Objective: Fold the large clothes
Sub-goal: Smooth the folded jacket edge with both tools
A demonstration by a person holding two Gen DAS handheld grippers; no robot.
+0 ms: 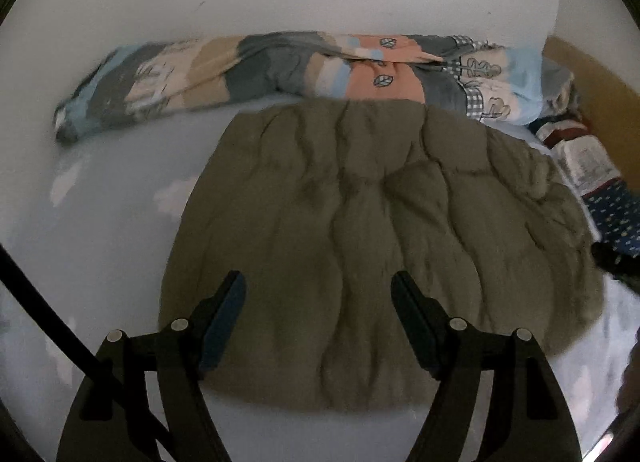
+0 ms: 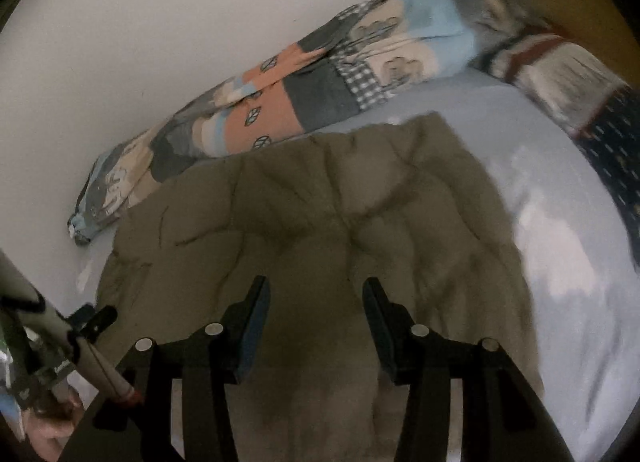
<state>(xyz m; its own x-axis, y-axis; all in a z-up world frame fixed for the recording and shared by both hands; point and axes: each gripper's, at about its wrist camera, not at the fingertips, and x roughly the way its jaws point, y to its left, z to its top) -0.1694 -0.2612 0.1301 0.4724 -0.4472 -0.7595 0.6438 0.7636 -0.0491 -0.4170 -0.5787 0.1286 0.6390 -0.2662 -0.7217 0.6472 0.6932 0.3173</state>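
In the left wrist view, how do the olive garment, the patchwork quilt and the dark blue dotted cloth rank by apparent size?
1. olive garment, though it lies nearest the camera.
2. patchwork quilt.
3. dark blue dotted cloth, partly cut off at the edge.

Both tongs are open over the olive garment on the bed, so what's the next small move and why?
Probably lower the left tongs onto the near edge of the garment and close on it. Both the left and the right tongs are open and hold nothing, and the garment lies spread but wrinkled on the bed, so a fold needs a gripped edge first.
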